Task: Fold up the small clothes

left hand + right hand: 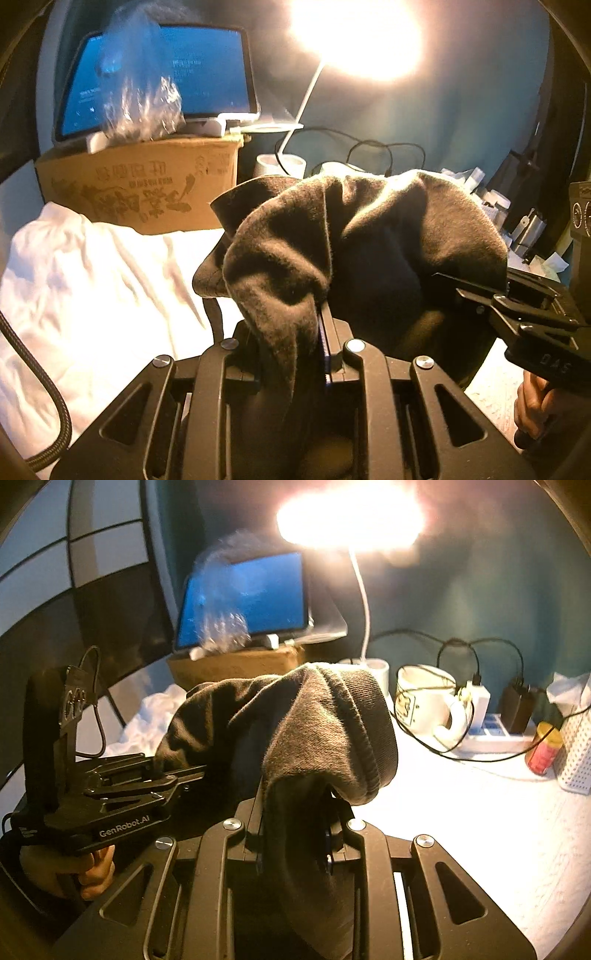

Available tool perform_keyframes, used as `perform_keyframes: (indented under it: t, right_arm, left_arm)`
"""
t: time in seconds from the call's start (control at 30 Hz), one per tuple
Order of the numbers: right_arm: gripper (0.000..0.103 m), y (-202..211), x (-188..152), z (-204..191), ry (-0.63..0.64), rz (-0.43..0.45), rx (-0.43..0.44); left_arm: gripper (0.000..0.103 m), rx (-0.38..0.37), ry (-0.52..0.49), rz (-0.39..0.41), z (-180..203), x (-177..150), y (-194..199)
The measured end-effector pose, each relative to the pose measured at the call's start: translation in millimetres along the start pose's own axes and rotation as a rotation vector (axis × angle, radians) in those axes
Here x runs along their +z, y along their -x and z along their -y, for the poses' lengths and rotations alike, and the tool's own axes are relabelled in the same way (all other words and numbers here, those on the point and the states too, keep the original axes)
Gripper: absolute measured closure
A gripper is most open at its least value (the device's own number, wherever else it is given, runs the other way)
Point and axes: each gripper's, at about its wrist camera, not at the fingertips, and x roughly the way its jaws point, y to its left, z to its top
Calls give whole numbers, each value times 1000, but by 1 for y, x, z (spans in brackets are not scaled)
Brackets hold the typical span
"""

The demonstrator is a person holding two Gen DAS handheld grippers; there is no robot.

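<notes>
The dark cloth [369, 251] drapes over the left hand-held gripper [321, 332], covering its fingertips; likewise the right hand-held gripper [295, 812]. Lamp [351, 517] glare washes out its head. The tablet [207, 74] text is too blurred to read.

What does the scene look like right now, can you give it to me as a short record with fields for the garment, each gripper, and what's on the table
garment: dark knit garment, held up off the table, draped between both grippers
left gripper: left gripper shut on one end of the garment
right gripper: right gripper shut on the other end, by the ribbed cuff
table: white cloth, cardboard box with a tablet on it, lit desk lamp, mug, power strip
fold status: not yet laid down
</notes>
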Motion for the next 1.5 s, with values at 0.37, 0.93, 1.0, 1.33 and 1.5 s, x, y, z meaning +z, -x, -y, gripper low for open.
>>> perform_keyframes:
  t: [0.37, 0.93, 1.0, 1.33, 1.5]
  right_arm:
    - [79, -50, -10, 32, -42, -85, 1]
    - [58, -105, -23, 83, -184, -232, 76]
    - [57, -106, -21, 87, -193, -238, 93]
    - [46, -119, -5, 98, -181, -244, 84]
    - [45, -121, -6, 101, -171, -217, 71]
  left_arm:
    - [82, 23, 14, -115, -12, -7, -47]
    - [76, 41, 60, -218, -23, -3, -78]
    - [76, 44, 57, -220, -22, -2, -79]
    - [75, 45, 73, -232, -26, 6, -84]
    - [73, 48, 75, -231, -28, 8, -86]
